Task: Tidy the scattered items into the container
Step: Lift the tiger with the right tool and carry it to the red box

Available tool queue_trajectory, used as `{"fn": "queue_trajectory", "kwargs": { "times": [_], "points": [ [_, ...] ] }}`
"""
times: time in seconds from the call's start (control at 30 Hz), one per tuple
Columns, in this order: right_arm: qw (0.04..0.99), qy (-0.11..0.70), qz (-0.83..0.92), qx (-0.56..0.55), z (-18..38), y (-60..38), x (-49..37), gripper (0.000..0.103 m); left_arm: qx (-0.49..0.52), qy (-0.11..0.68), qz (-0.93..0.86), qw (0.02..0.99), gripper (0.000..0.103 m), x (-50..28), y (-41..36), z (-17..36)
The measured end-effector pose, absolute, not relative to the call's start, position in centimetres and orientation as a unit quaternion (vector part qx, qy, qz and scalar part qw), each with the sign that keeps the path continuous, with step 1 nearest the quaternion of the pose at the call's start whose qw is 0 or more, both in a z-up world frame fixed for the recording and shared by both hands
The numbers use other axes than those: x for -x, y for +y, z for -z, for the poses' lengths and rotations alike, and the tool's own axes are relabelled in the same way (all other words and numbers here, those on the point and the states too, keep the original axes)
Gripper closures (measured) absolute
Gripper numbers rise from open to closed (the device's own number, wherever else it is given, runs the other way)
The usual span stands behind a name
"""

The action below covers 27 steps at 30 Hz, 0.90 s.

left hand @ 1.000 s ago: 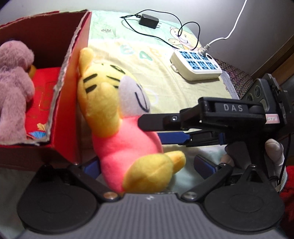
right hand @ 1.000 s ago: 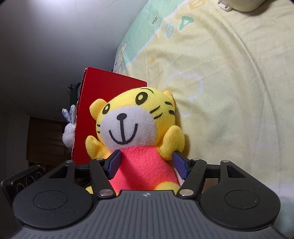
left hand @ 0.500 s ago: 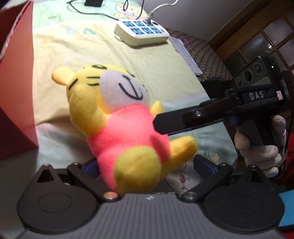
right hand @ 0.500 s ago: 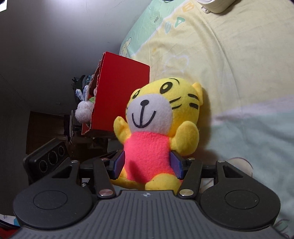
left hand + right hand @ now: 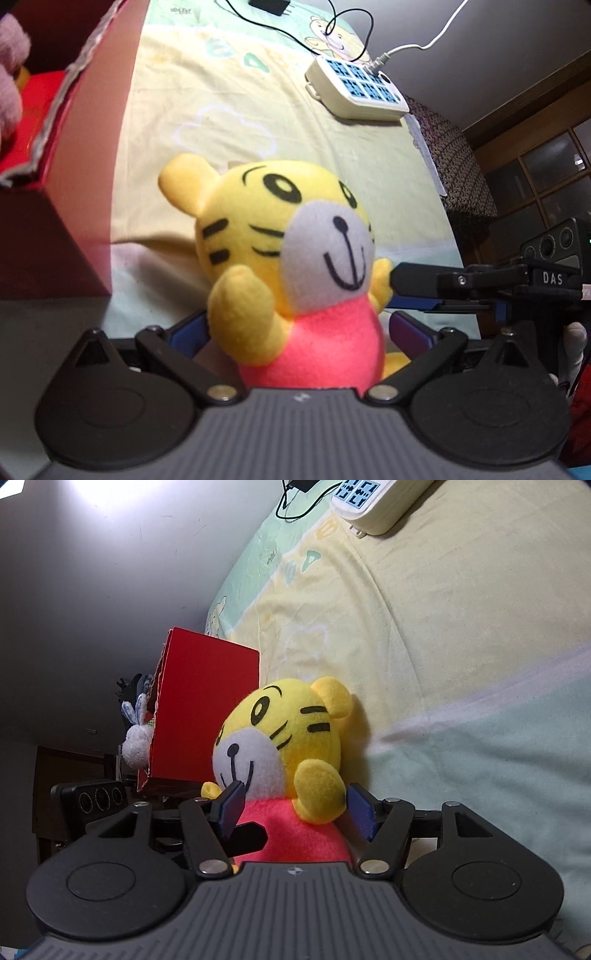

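Right now the left gripper has the tiger plush between its blue pads; both pads sit wide of the pink body w/ a gap showing on the near side, so jaws look spread, not clamped. Right gripper comes in from the other side: its blue pads flank the same plush at torso level, the left one pressing the chest just under the chin, the other tucked behind the raised yellow arm. Whether it's truly squeezing I can't tell for sure, but contact looks firm. In the left wrist view the right gripper's black finger touches the plush's far paw, a white-gloved hand behind the handle.

Plush is upright, face toward both cams, held low over the bedsheet, yellow/green w/ cartoon print. Red box is just beside it on the left, not touching as far as I can see; torn cardboard rim. Inside: a purple plush, partly cut off. Right wrist view shows a white bunny toy poking out of the box.

Further out on the sheet: power strip w/ white cable, and a black charger near the top edge.
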State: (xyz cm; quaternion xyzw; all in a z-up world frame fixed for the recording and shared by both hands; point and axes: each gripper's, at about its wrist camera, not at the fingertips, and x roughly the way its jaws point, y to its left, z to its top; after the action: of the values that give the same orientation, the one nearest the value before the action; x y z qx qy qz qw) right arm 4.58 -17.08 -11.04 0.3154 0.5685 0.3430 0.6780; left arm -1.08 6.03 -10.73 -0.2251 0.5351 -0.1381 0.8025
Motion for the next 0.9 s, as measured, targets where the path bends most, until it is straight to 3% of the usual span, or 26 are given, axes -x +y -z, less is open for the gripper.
{"fn": "queue_trajectory", "kwargs": {
  "times": [0.2, 0.33, 0.57, 0.9],
  "points": [
    [0.664, 0.580, -0.357, -0.309, 12.5, -15.3, -5.2, 0.037, 0.225, 0.542, 0.136, 0.798, 0.015, 0.3, 6.0, 11.6],
    [0.646, 0.581, -0.369, -0.332, 12.7, -15.3, -5.3, 0.049, 0.222, 0.538, 0.137, 0.802, 0.018, 0.5, 6.1, 11.5],
    [0.648, 0.568, -0.382, -0.335, 10.5, -16.3, -4.5, 0.052, 0.213, 0.522, 0.152, 0.812, 0.018, 0.9, 5.0, 9.3],
    [0.688, 0.482, -0.418, -0.344, 2.6, -17.3, -4.3, 0.051, 0.185, 0.440, 0.179, 0.860, 0.018, 0.8, 4.6, 1.4]
  ]
}}
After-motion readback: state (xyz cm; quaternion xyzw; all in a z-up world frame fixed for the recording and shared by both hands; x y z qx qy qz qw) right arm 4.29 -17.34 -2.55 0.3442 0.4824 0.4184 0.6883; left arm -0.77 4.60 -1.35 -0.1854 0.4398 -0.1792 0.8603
